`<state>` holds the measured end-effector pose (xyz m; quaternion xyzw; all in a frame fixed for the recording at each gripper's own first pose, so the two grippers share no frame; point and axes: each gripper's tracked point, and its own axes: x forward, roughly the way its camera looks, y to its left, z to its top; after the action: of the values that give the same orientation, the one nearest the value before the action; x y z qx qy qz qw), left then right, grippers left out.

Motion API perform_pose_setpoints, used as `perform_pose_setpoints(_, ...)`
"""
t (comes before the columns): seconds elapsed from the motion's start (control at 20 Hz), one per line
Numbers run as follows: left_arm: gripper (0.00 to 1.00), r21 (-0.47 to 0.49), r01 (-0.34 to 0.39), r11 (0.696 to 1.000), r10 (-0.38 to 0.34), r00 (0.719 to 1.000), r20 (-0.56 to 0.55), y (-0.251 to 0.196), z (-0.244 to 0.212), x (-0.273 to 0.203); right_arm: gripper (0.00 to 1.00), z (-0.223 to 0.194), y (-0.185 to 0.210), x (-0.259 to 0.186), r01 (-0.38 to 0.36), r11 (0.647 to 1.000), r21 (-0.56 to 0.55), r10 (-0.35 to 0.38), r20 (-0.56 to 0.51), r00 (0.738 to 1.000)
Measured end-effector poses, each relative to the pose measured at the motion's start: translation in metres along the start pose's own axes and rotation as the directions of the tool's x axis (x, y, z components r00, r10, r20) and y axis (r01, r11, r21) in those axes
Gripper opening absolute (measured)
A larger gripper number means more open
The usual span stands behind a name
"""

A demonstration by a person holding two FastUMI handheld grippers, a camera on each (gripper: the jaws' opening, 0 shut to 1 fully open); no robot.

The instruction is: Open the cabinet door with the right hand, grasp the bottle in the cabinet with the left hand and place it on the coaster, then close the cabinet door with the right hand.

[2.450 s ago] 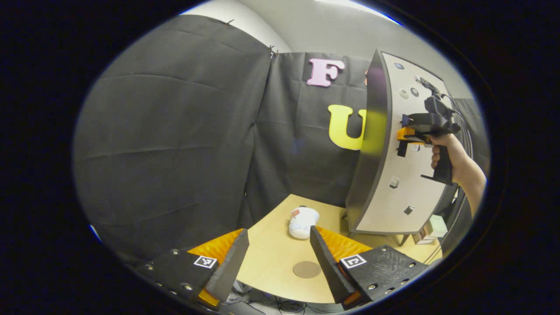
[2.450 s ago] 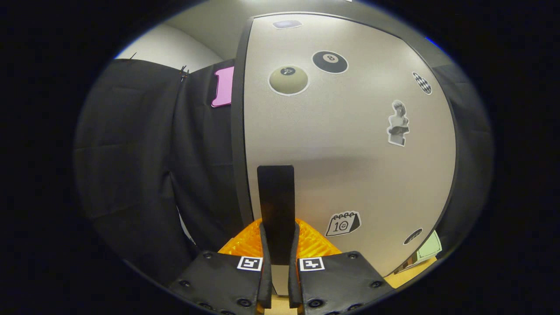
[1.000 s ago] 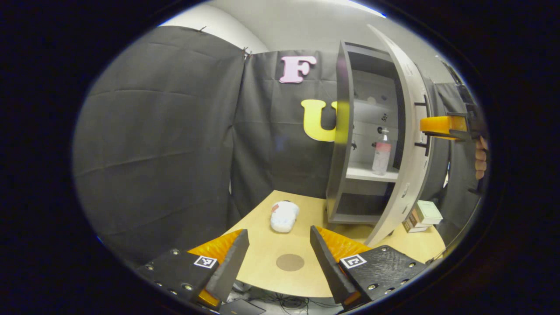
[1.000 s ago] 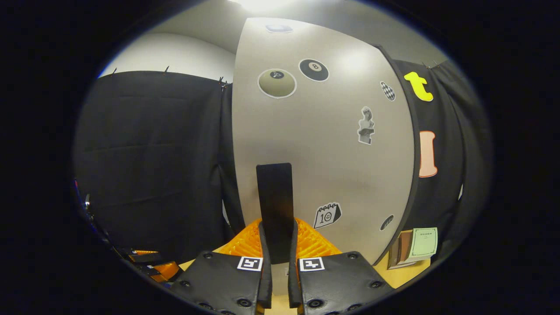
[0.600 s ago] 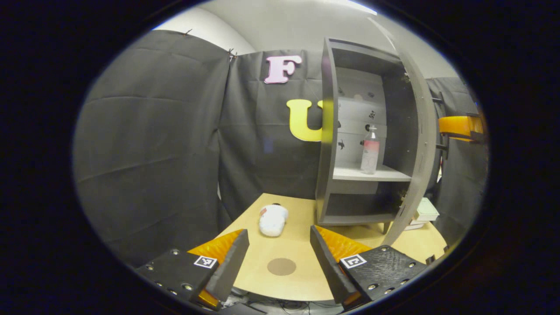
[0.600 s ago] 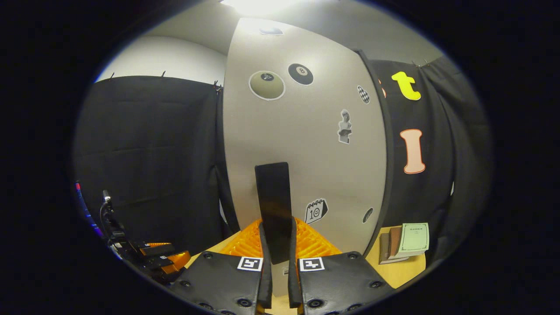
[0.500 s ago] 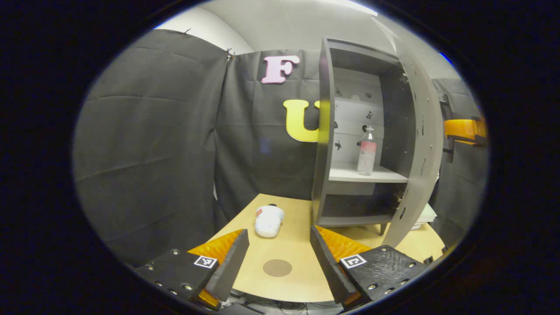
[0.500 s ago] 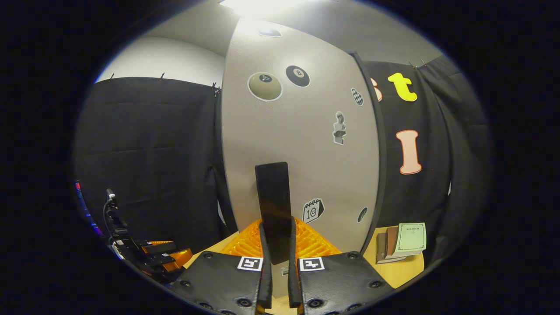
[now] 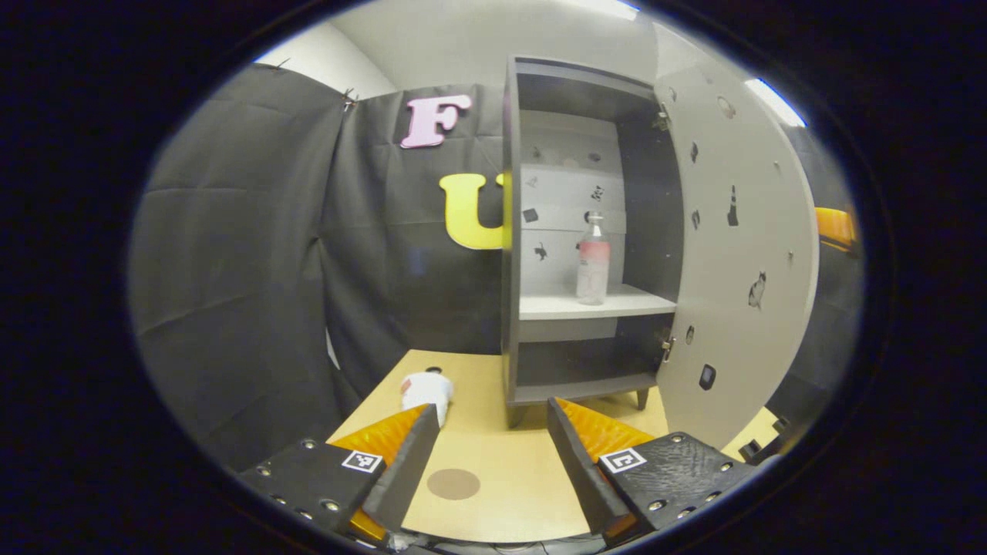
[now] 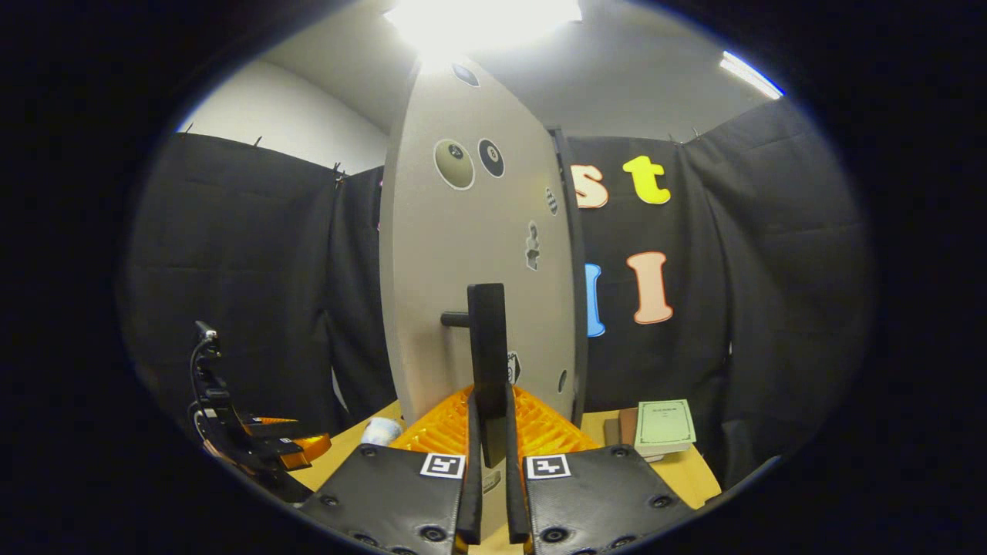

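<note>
The grey cabinet [image 9: 509, 231] stands on the table with its door [image 9: 732, 254] swung wide to the right. A clear bottle [image 9: 592, 260] with a pink label stands upright on the middle shelf. The round brown coaster [image 9: 453, 483] lies on the table near its front edge, between the fingers of my left gripper [image 9: 493, 447], which hangs open and empty short of the cabinet. In the right gripper view, my right gripper [image 10: 489, 455] is shut on the door's black handle [image 10: 487, 347], with the door [image 10: 478, 270] seen nearly edge-on. The left gripper [image 10: 262, 447] shows at lower left there.
A white pouch [image 9: 426, 390] lies on the wooden table [image 9: 493, 501] left of the cabinet. A few books [image 10: 661, 424] are stacked on the table right of the door. Black cloth walls close in the booth.
The door has swung from shut to wide open, pulled by my right gripper on its handle. The bottle and shelves have come into sight. My left gripper has stayed open and turned toward the cabinet.
</note>
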<state>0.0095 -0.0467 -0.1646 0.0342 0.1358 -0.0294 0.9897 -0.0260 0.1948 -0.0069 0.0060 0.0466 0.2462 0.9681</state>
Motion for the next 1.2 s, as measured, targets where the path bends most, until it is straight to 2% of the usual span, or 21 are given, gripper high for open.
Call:
perform_pose_setpoints(0.05,0.85,-0.001,0.019,1.000,-0.019,1.000,-0.005,-0.008,-0.003,0.004,0.13,-0.014,-0.011,-0.004,0.031,1.000,0.001,-0.031,-0.038,0.999)
perform_pose_setpoints(0.1,0.87,-0.003,0.036,0.999,-0.036,0.999,-0.010,-0.014,-0.007,0.006,0.13,-0.015,-0.019,-0.010,0.049,0.999,0.023,-0.049,-0.028,0.998)
perform_pose_setpoints(0.2,0.87,0.003,0.058,0.998,-0.058,0.998,-0.015,-0.024,-0.009,0.012,0.15,0.003,-0.043,-0.017,0.096,0.994,0.053,-0.097,0.026,0.995)
perform_pose_setpoints(0.35,0.85,0.014,0.086,0.996,-0.086,0.996,-0.031,-0.033,-0.017,0.017,0.13,0.005,-0.086,-0.020,0.210,0.977,0.029,-0.210,0.011,0.978)
perform_pose_setpoints(0.4,0.85,0.016,0.092,0.996,-0.092,0.995,-0.033,-0.034,-0.018,0.019,0.05,0.005,-0.101,-0.021,0.246,0.969,0.025,-0.246,0.015,0.969)
perform_pose_setpoints(0.55,0.87,0.008,0.097,0.995,-0.097,0.994,-0.046,-0.034,-0.022,0.022,0.03,0.004,-0.106,-0.022,0.215,0.975,0.049,-0.215,-0.003,0.977)
perform_pose_setpoints(0.7,0.87,-0.007,0.099,0.995,-0.099,0.993,-0.062,-0.033,-0.024,0.026,0.03,0.006,-0.109,-0.025,0.196,0.981,0.011,-0.196,-0.019,0.980)
perform_pose_setpoints(0.9,0.87,-0.001,0.114,0.993,-0.114,0.991,-0.070,-0.033,-0.026,0.033,0.07,0.007,-0.122,-0.041,0.226,0.969,0.098,-0.225,-0.021,0.974)
perform_pose_setpoints(0.95,0.87,0.000,0.116,0.993,-0.116,0.991,-0.071,-0.032,-0.027,0.041,0.02,0.006,-0.124,-0.044,0.228,0.965,0.127,-0.227,-0.026,0.974)
perform_pose_setpoints(1.0,0.84,-0.002,0.121,0.993,-0.121,0.990,-0.071,-0.033,-0.026,0.047,0.06,0.007,-0.125,-0.047,0.236,0.962,0.141,-0.234,-0.030,0.972)
perform_pose_setpoints(1.1,0.85,-0.011,0.127,0.992,-0.128,0.989,-0.071,-0.037,-0.027,0.055,0.09,0.007,-0.146,-0.057,0.299,0.946,0.124,-0.297,-0.040,0.954)
perform_pose_setpoints(1.2,0.85,-0.025,0.138,0.990,-0.139,0.988,-0.062,-0.041,-0.024,0.058,0.03,0.013,-0.158,-0.068,0.347,0.928,0.139,-0.344,-0.048,0.938)
